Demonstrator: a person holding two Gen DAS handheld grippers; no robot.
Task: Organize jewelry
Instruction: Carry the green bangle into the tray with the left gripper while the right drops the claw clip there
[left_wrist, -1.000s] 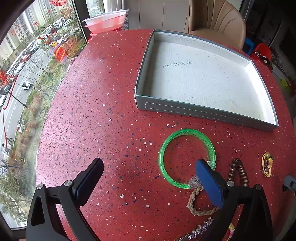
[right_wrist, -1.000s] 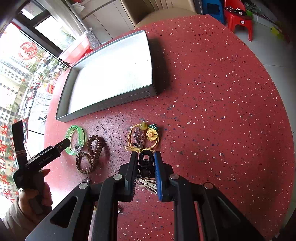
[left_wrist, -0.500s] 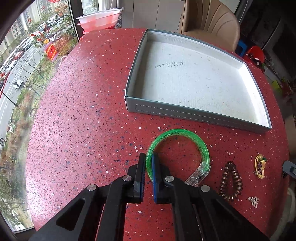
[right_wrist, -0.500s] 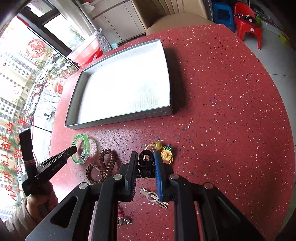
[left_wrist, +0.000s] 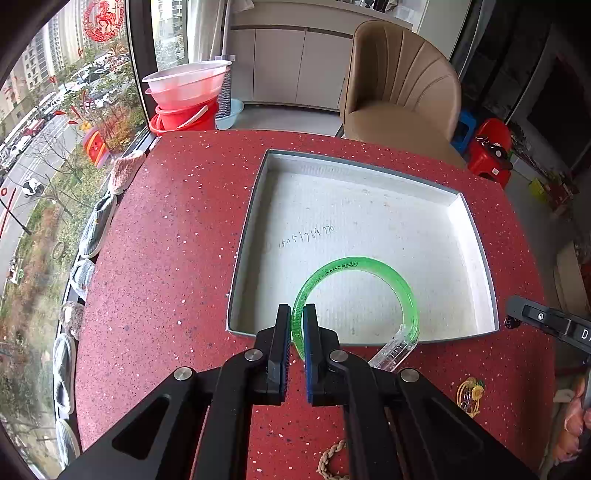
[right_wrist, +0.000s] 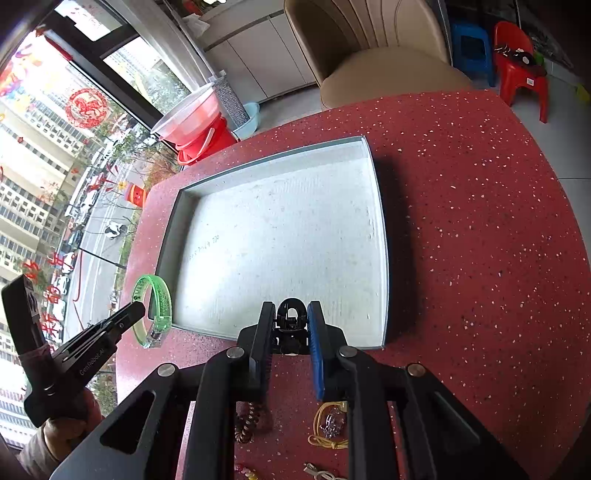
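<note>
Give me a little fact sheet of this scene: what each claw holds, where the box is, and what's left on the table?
left gripper: shut on green bangle, held over the box's near edge
right gripper: shut on black hair claw
box: open, grey-rimmed, nothing lying inside
table: red speckled
left on table: brown bead bracelet, yellow-cord charm, braided rope bracelet

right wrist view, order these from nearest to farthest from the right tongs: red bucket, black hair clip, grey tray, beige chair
1. black hair clip: pinched in the right tongs.
2. grey tray: straight ahead on the red table, its near wall just under the tips.
3. red bucket: on the floor past the table's far left edge.
4. beige chair: behind the table, far right; close to the bucket in range, hard to rank.
</note>
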